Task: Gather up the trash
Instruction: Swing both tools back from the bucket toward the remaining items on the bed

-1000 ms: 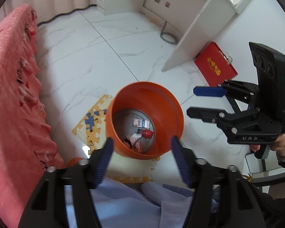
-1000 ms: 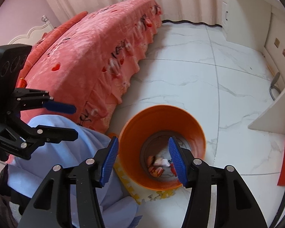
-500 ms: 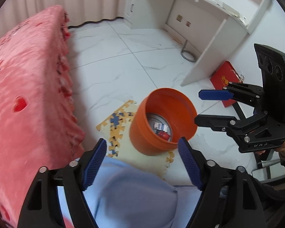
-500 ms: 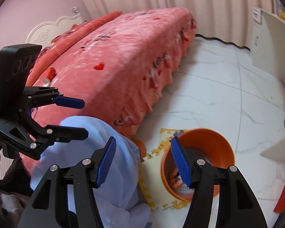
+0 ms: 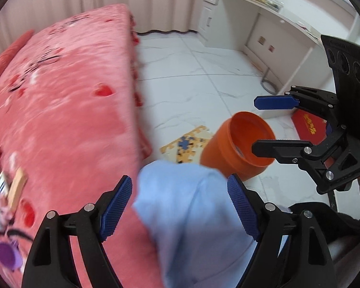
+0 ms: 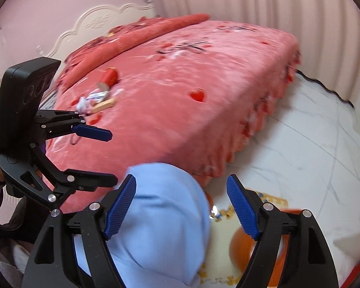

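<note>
Left wrist view: the left gripper (image 5: 180,206) is standing wide apart and holding nothing. The orange bin (image 5: 240,144) is sitting on the floor ahead and right of it, beside a puzzle mat (image 5: 187,144); this view alone is showing the bin whole.

Right wrist view: the right gripper (image 6: 181,206) is opening its jaws, nothing between them. Only here is the scattered trash (image 6: 98,100) showing clearly, lying on the pink bed (image 6: 180,96) ahead and left, blurred, beyond the left gripper.
</note>
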{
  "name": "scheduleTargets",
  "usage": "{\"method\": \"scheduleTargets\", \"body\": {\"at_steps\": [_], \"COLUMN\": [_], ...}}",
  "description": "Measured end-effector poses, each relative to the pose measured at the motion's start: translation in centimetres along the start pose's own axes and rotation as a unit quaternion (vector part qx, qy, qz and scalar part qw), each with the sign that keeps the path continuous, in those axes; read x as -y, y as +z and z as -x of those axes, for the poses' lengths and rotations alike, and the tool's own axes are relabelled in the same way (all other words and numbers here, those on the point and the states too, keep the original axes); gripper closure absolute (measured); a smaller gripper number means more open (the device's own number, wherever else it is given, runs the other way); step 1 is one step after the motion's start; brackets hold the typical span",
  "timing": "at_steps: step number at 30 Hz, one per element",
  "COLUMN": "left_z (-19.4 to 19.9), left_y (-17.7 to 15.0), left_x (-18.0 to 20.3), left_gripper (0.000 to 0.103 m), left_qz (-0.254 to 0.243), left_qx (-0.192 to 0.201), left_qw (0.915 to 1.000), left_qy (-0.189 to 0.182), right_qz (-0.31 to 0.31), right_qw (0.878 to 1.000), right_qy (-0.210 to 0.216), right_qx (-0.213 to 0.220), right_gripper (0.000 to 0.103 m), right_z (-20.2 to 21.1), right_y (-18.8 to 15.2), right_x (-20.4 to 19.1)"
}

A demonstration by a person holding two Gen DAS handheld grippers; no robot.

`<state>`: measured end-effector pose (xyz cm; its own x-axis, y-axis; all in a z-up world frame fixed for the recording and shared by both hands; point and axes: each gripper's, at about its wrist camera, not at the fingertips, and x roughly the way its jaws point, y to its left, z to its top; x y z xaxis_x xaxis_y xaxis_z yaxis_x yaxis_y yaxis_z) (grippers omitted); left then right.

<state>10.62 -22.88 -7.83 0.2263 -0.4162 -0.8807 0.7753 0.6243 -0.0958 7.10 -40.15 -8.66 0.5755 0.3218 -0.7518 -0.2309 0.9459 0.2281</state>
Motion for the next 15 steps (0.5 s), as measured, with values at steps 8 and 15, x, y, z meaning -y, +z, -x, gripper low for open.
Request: {"method": "scheduleTargets", "body": {"at_steps": [8, 15], "left_z": [4.1, 7.2], "left_y": [-4.1, -6.7], "left_x": [-5.9, -11.5], "left_gripper": [0.015, 0.015], "left_qz": [0.058, 0.104], "left_qx": [0.01, 0.016], "left_qw": [0.9971, 0.9904], "left_qy": [0.05, 0.09], "right_qz": [0.074, 0.122], "right_qw": [0.996, 0.989], "right_qy": [0.051, 0.086], "right_qx": [-0.007, -0.016], "right_gripper": [0.021, 0.021], "right_z": [-3.9, -8.0], "right_y": [4.7, 8.4], "right_x": [-7.1, -13.0]}}
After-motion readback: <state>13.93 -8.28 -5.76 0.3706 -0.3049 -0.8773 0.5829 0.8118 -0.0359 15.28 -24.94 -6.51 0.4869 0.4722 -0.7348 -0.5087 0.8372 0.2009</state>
